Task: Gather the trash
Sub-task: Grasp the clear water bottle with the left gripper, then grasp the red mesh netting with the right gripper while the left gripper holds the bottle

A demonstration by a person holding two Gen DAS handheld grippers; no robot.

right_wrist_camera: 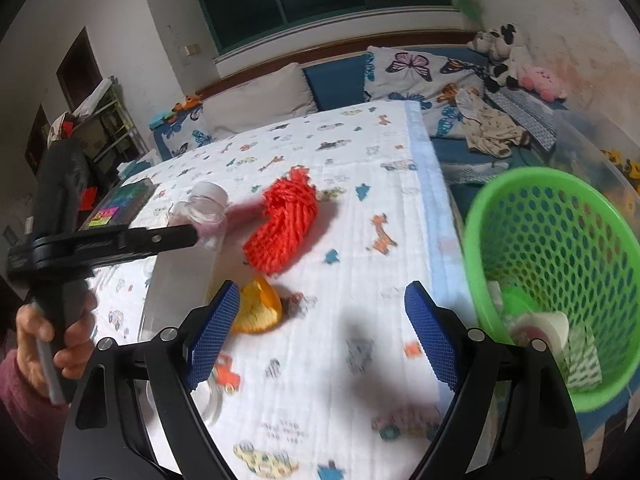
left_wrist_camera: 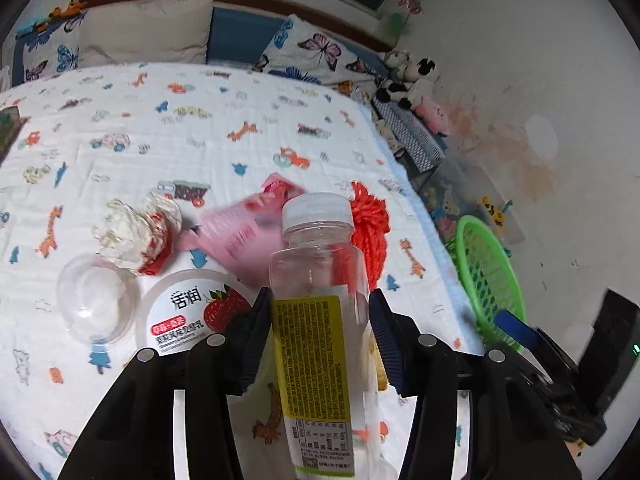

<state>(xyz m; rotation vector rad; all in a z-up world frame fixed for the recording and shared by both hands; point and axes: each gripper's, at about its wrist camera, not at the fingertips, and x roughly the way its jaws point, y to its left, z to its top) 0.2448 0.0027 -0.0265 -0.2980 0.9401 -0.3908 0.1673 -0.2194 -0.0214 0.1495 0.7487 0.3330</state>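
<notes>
My left gripper (left_wrist_camera: 320, 336) is shut on a clear plastic bottle (left_wrist_camera: 320, 276) with a white cap and a yellow label, held upright over the bed. In the right wrist view the same bottle (right_wrist_camera: 206, 208) shows in the left gripper (right_wrist_camera: 188, 235), whose handle a hand (right_wrist_camera: 52, 340) grips. My right gripper (right_wrist_camera: 324, 334) stands open with nothing between its blue pads, over the quilt. A piece of orange peel (right_wrist_camera: 256, 308) lies just beyond its left finger. To its right, the green basket (right_wrist_camera: 560, 264) holds some trash.
On the quilt lie a crumpled wrapper (left_wrist_camera: 136, 236), a clear dome lid (left_wrist_camera: 96, 304), a strawberry yoghurt cup (left_wrist_camera: 192, 312), a pink packet (left_wrist_camera: 244, 232) and a red foam net (right_wrist_camera: 282, 232). Pillows and plush toys (right_wrist_camera: 504, 60) line the headboard. The bed's edge (right_wrist_camera: 436, 216) borders the basket.
</notes>
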